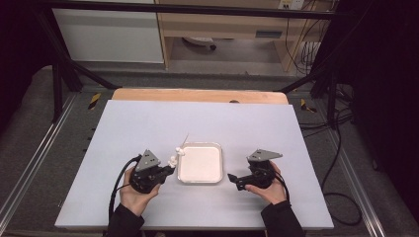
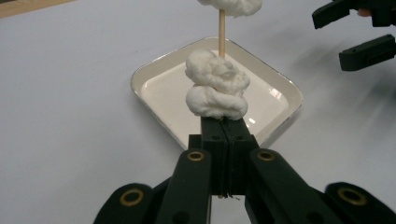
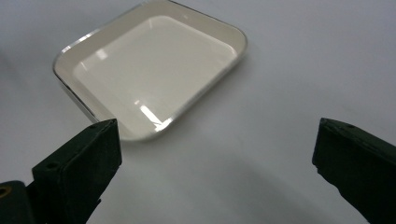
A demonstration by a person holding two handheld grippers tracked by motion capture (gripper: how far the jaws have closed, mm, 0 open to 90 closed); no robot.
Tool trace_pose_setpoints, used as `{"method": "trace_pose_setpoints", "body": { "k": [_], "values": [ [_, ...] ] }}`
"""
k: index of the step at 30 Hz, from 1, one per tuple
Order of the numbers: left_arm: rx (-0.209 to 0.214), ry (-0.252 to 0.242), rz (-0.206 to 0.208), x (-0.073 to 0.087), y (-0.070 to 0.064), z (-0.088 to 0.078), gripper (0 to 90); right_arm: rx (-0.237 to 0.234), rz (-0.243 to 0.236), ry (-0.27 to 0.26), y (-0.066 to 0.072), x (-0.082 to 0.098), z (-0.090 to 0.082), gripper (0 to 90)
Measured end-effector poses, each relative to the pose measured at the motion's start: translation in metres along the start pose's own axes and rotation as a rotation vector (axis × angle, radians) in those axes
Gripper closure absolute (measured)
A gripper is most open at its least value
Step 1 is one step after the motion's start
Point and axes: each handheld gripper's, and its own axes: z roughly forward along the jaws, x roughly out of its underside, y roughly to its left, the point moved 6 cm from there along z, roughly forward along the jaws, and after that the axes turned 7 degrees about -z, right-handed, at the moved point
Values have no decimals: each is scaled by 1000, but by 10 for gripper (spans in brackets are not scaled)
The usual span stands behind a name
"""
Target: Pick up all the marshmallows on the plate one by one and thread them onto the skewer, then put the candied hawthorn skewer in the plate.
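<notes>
A: High view first. Where does the skewer (image 1: 181, 149) sit against the tray (image 1: 199, 181)?

B: At the tray's left rim. The left gripper (image 1: 170, 169) pinches its lower end, and the stick leans up and away over the tray's far left corner. White lumps cling to it just past the tips.

A: And along the left gripper's own jaws?

B: In the left gripper view the jaws are pressed together on the stick. A double white lump (image 2: 216, 85) rests right on the fingertips, bare wood rises above it, and a second lump (image 2: 232, 6) is cut off at the top of that picture. The tray (image 2: 140, 77) lies behind and below the skewer.

A: What are the lumps?

B: Soft and white, perhaps marshmallow or dough; the pictures are too coarse to say.

A: The other hand?

B: The right gripper (image 1: 234, 180) rests at the tray's right side, holding nothing, its jaws spread wide. In the right gripper view the two black fingers (image 3: 78, 164) stand far apart with the tray (image 3: 67, 49) ahead of them and to their left.

A: So what does the next move hinge on?

B: The skewer's long axis runs up and away from the left tips, over the tray. The lumps lie across the tray from the right gripper, which I judge must reach leftward over it and close across the stick to strip them into the tray.
</notes>
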Motion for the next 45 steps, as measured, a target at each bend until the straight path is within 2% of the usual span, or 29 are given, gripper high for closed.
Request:
{"method": "trace_pose_setpoints", "body": {
  "k": [5,8,11,14,22,24,26,32,34,36,38,43,45],
  "values": [
    [4,34,-27,-13,-8,17,891,40,15,11,-11,21,-14,21],
    [-11,56,-20,-18,-13,25,891,47,9,8,-16,28,-20,18],
    [-20,92,-34,-20,-13,35,890,57,15,12,-18,32,-24,19],
    [-21,128,-42,-19,-14,43,890,47,20,4,-16,34,-27,13],
    [-67,232,-30,-10,-18,71,888,48,19,-1,-18,40,-31,16],
    [-74,271,-34,-7,-19,79,887,47,24,1,-18,40,-32,17],
    [-86,280,-34,-6,-19,84,887,46,23,2,-19,41,-32,18],
    [-122,367,-49,0,-15,92,885,40,19,1,-17,41,-31,20],
    [-123,370,-48,0,-14,94,880,37,18,3,-16,41,-31,20],
    [-125,377,-46,0,-14,95,834,38,17,4,-16,41,-30,21],
    [-125,395,-52,1,-13,94,728,34,20,6,-16,42,-30,21],
    [-109,346,-39,-4,-13,83,593,29,24,4,-16,41,-31,21],
    [-102,319,-16,-7,-13,77,537,35,21,-3,-17,41,-31,21]
  ]
}}
